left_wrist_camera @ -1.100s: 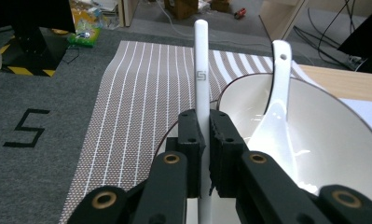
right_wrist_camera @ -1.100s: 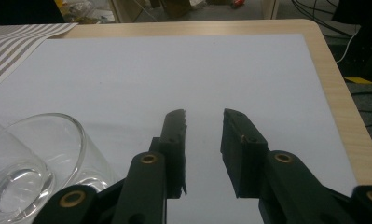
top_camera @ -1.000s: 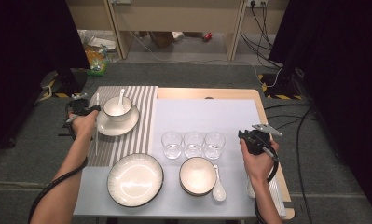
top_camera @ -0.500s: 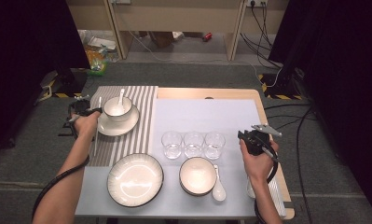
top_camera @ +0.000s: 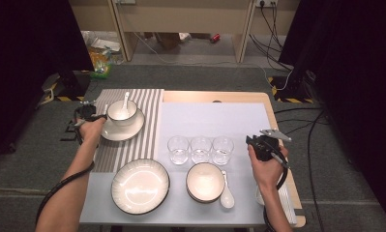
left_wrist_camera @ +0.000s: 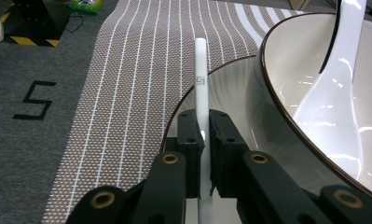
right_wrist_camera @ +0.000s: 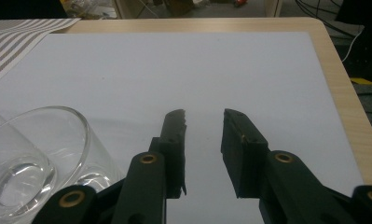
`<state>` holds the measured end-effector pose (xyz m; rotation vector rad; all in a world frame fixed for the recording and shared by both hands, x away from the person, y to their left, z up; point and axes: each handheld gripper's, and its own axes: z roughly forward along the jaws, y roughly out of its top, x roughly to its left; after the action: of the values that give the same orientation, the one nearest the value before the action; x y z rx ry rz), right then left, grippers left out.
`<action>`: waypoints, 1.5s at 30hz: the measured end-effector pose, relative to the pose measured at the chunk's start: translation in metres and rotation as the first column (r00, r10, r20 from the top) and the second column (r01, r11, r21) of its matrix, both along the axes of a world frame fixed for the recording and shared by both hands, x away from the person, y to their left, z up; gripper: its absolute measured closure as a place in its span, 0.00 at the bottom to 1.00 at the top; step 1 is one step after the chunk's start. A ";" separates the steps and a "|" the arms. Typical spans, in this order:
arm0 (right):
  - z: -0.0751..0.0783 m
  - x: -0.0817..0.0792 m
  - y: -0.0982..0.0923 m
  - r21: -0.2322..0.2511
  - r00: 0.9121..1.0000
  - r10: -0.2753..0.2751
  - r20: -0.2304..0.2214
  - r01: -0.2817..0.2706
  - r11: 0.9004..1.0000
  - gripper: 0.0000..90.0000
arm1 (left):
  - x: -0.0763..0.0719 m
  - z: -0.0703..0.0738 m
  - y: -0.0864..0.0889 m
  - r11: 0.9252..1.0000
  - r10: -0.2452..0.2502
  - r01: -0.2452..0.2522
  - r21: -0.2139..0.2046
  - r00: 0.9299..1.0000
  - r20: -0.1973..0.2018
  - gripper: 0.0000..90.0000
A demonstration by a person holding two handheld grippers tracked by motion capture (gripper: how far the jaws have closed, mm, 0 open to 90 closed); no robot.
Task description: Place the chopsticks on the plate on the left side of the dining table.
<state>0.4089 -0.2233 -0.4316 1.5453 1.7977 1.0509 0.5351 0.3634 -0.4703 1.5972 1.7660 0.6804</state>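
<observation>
My left gripper (top_camera: 95,116) is at the left rim of a white saucer (top_camera: 132,129) on the striped placemat. Its jaws are shut on a thin white stick (left_wrist_camera: 201,70) with a small logo, which points forward along the saucer's (left_wrist_camera: 221,88) edge. On the saucer stands a white bowl (top_camera: 121,111) with a dark rim (left_wrist_camera: 286,60), and a white spoon (left_wrist_camera: 337,93) leans inside it. My right gripper (top_camera: 251,141) hovers over the white mat (right_wrist_camera: 249,65), right of three clear glasses (top_camera: 222,150). It is open with nothing between its jaws (right_wrist_camera: 204,114). The nearest glass (right_wrist_camera: 34,154) is to its left.
A large white plate (top_camera: 141,186) sits near the front edge. Beside it are a smaller bowl (top_camera: 204,181) and a white spoon (top_camera: 226,195). The brown striped placemat (top_camera: 113,154) covers the table's left part. The wooden table edge (top_camera: 277,125) runs just right of my right hand.
My left hand has edged slightly toward the saucer with the white stick in its jaws. The right hand has kept still.
</observation>
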 end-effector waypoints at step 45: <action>-0.001 -0.001 0.001 0.005 1.000 -0.006 -0.013 0.006 1.000 0.77 | -0.074 0.029 0.017 0.984 -0.158 0.160 0.076 0.987 -0.035 0.84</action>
<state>0.4080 -0.2228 -0.4325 1.5627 1.7994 1.0463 0.4615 0.3802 -0.4408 1.7875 1.6283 0.6607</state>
